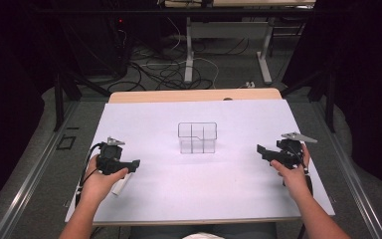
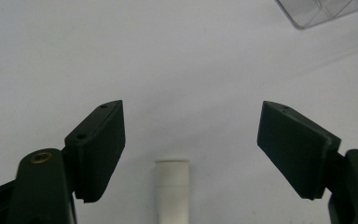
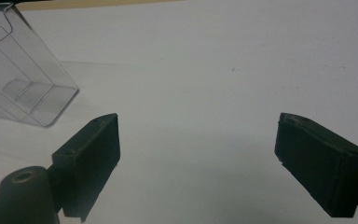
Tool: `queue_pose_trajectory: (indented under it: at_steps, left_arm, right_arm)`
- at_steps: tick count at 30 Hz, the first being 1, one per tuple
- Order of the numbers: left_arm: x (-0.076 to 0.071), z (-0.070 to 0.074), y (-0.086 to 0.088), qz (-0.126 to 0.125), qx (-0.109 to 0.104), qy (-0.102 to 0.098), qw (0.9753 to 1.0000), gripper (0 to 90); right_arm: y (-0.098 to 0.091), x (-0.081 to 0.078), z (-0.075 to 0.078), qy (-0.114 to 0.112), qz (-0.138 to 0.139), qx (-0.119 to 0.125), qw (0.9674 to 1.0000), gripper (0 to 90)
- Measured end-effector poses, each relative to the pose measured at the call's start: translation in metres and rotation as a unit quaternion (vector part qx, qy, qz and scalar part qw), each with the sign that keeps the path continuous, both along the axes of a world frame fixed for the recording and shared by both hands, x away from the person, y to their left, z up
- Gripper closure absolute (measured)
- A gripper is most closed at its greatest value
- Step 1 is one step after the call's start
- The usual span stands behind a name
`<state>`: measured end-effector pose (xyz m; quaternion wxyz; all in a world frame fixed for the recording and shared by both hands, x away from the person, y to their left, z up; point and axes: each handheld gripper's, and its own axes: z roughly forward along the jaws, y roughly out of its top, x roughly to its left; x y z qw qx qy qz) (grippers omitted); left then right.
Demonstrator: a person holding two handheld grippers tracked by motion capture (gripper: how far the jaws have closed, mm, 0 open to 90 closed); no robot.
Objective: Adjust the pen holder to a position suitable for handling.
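Counter [image 1: 194, 189]: white sheet over a wooden top, as I see it from the high view.

Clear divided box [image 1: 197, 138]: upright at the counter's middle, well apart from both tools, compartments holding nothing I can make out.

Left tool [image 1: 135, 164]: in my left hand [image 1: 98, 181], jaws spread wide, gripping nothing.

White tube [image 2: 172, 189]: lying on the counter under the left tool, its end between the jaws, untouched.

Right tool [image 1: 261, 151]: in my right hand [image 1: 292, 172], jaws wide apart, nothing between them.
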<state>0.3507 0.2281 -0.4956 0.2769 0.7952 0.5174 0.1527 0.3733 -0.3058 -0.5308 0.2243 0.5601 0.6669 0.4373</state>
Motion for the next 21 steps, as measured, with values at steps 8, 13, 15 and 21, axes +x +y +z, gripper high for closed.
queue_pose_trajectory:
  at_steps: [8, 13, 15, 21]
  left_arm:
    - [0.002, -0.009, 0.009, 0.013, 0.009, 0.031, 0.9994, 29.1]
    - [0.003, -0.011, 0.011, 0.014, 0.010, 0.045, 0.9988, 30.8]
    - [0.003, -0.012, 0.012, 0.020, 0.003, 0.052, 0.9985, 32.6]
    - [0.005, -0.017, 0.015, 0.021, -0.001, 0.085, 0.9961, 39.5]
  right_arm:
    - [-0.001, 0.000, 0.000, 0.001, 0.002, 0.001, 1.0000, 13.8]
    - [-0.001, 0.000, 0.000, 0.002, 0.002, 0.001, 1.0000, 14.0]
    - [-0.001, 0.000, 0.000, 0.002, 0.002, 0.001, 1.0000, 14.0]
    - [-0.001, 0.000, -0.001, 0.003, 0.003, 0.002, 1.0000, 14.1]
